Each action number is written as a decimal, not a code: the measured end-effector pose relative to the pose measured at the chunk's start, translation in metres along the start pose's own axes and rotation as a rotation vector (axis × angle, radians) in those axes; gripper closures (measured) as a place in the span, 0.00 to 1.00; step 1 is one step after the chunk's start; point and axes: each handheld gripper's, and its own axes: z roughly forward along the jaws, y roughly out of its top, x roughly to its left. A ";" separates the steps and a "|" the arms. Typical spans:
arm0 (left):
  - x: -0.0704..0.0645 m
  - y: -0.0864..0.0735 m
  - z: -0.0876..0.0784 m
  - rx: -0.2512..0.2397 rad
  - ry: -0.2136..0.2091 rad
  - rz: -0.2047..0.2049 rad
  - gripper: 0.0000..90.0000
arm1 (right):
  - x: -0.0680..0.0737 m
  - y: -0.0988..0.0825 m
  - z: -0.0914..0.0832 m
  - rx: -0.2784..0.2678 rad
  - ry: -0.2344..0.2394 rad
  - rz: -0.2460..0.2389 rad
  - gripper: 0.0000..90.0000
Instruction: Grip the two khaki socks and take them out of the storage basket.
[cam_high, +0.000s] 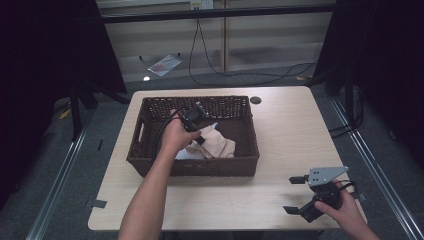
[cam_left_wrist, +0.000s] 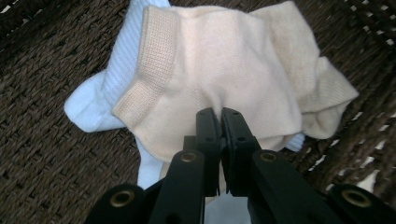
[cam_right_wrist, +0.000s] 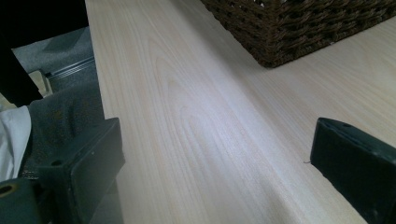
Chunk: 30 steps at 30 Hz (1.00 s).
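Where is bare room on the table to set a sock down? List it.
Free: the light wooden table right of the dark wicker basket, and the front strip between the basket and the right gripper. Crowded: inside the basket, where the left gripper pinches the beige sock lying over a pale blue one.

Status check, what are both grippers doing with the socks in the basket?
Left gripper shut on beige sock in basket. Right gripper open over table. White sock underneath.

The pale blue ribbed sock (cam_left_wrist: 100, 91) lies mostly hidden beneath the cream knitted sock (cam_left_wrist: 224, 70). Whether cream fabric is pinched between the left gripper (cam_left_wrist: 219, 116) jaws cannot be determined. The dark brown woven wicker basket (cam_right_wrist: 299, 28) is cut off by the upper edge of the right gripper view.
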 end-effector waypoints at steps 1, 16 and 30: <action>0.000 -0.001 -0.002 -0.009 -0.002 -0.010 0.96 | 0.000 0.000 0.000 -0.002 0.000 0.000 0.03; 0.001 -0.001 -0.003 -0.015 -0.011 -0.015 0.90 | 0.000 0.000 0.000 0.002 -0.001 0.001 0.03; -0.007 0.006 -0.026 -0.006 -0.029 -0.023 0.98 | 0.000 0.000 0.000 0.001 -0.001 0.002 0.03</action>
